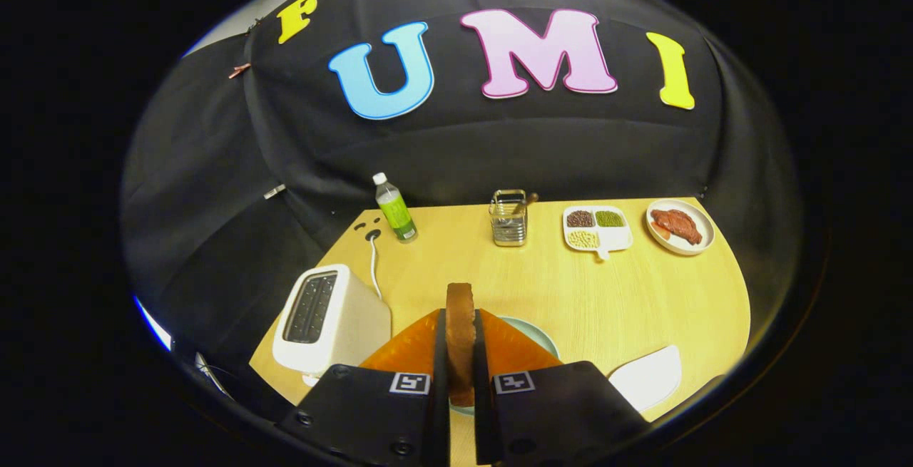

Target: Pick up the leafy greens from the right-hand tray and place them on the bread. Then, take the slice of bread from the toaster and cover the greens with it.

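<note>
The slice of bread (pixel 460 331) is held edge-up between the closed fingers of the tool (pixel 460 381); the plate (pixel 538 335) lies directly below, just ahead.

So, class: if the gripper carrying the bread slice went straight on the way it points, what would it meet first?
Probably the metal utensil holder across the table. The gripper, jaws shut on the bread slice, points roughly at it, though depth is unclear.
</note>
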